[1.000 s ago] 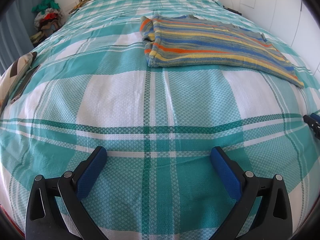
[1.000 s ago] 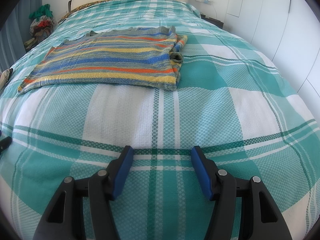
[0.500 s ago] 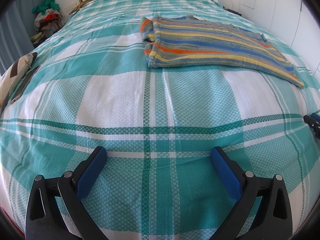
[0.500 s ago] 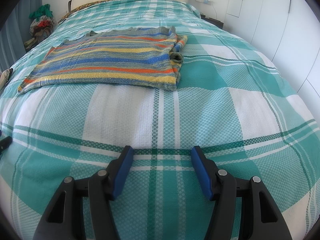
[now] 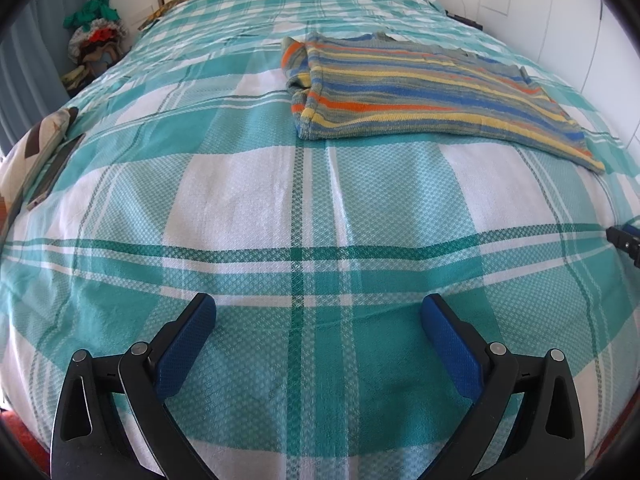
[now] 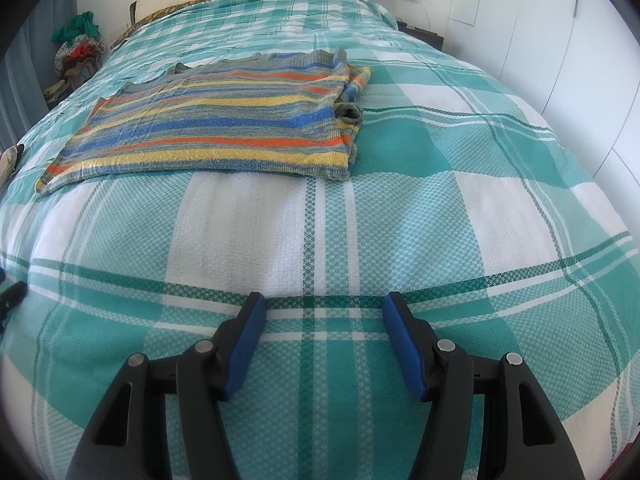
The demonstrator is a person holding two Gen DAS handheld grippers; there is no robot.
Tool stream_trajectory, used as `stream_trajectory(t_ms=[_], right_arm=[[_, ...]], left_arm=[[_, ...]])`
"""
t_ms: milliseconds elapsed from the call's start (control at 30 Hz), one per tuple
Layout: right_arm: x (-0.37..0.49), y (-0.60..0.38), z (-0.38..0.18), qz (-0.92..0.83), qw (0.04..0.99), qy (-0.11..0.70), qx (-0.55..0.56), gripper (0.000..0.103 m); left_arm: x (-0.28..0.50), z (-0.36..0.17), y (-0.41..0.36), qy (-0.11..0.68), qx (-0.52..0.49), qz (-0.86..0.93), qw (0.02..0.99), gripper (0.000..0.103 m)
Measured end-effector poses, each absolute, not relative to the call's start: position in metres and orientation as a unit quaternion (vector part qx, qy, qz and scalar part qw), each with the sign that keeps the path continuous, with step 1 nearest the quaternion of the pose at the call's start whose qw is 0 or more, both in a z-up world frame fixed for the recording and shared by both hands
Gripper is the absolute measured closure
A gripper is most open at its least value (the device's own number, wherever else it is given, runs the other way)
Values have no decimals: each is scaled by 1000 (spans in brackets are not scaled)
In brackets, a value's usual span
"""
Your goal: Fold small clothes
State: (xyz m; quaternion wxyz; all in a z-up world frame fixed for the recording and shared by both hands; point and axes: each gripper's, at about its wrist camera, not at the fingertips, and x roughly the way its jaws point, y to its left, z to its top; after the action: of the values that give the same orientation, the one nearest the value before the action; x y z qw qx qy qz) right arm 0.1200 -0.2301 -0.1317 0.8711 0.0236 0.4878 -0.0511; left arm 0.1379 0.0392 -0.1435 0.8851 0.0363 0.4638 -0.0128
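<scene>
A striped knit sweater (image 5: 424,96) in blue, yellow, orange and grey lies flat on the bed, its sleeves tucked at the sides. It also shows in the right wrist view (image 6: 216,128). My left gripper (image 5: 318,312) is open and empty, low over the bedspread, well short of the sweater. My right gripper (image 6: 322,312) is open and empty, also near the bed's front, with the sweater ahead and to its left. The right gripper's tip (image 5: 624,238) shows at the left wrist view's right edge.
The bed has a teal and white checked bedspread (image 5: 248,184). A pillow or bag (image 5: 36,148) lies at the left edge. A pile of clothes (image 5: 94,40) stands beside the headboard. White wardrobe doors (image 6: 560,40) run along the right.
</scene>
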Motion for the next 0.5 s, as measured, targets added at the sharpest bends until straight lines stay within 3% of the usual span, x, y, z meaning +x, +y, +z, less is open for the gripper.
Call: stream_trajectory(t_ms=[67,267,500], right_arm=[[125,-238,-125,-12,859,509,54,19],[160,-294,-84,18,870,482,106,18],[283,-354,-72,49,855,487,173,18]], left_arm=[[129,-131,29,452,65,-17,889,1],[133,-91,-63,400,117,-180,891,1],[202,-95,-211,380,188,-323,846,2]])
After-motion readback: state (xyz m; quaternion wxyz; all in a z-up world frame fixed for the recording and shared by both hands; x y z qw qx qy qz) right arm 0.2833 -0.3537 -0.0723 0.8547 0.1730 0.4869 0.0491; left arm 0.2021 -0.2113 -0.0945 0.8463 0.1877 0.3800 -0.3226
